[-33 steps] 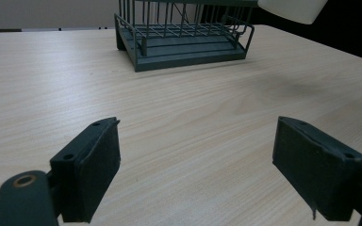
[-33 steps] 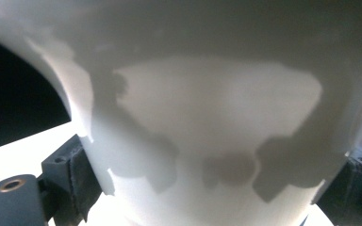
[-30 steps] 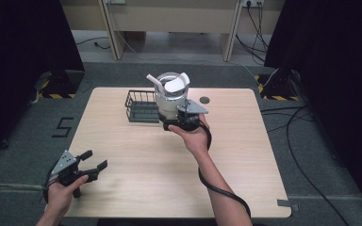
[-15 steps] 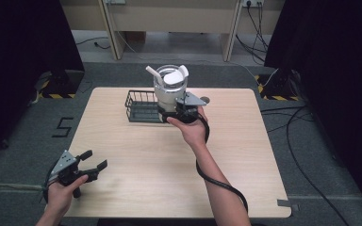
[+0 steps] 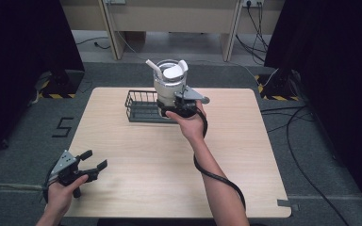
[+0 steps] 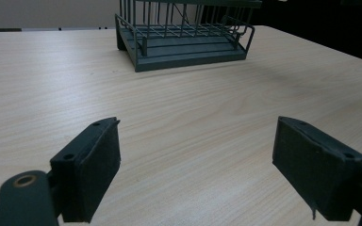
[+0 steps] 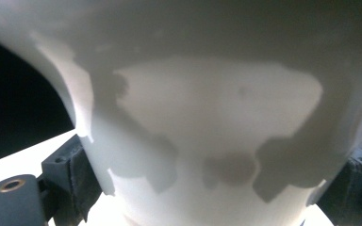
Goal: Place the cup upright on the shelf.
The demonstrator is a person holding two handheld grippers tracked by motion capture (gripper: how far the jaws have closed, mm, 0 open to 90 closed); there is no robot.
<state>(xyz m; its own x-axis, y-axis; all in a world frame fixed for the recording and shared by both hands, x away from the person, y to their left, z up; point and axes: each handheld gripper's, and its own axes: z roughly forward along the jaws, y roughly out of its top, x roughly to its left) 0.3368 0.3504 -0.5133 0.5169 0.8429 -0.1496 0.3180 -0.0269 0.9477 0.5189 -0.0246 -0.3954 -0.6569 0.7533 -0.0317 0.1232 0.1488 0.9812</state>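
Observation:
A pale round container (image 5: 168, 87) with white utensils (image 5: 172, 71) standing in it hangs in the air above the right end of a dark wire basket (image 5: 141, 107). My right gripper (image 5: 175, 107) is shut on the container's lower part; in the right gripper view its white wall (image 7: 217, 117) sits between the two pads (image 7: 73, 172). My left gripper (image 5: 95, 159) rests low at the table's front left corner, open with nothing between its jaws (image 6: 197, 129). The wire basket (image 6: 184, 42) stands ahead of it across the bare wood.
The wooden table (image 5: 136, 160) ends close to the left hand at the front and left. Cables (image 5: 306, 141) run over the grey floor on the right. A cable (image 5: 217, 176) trails from the right gripper along the forearm.
The right gripper has lifted the container higher and carried it slightly back over the basket's right end. The left gripper has stayed put and open.

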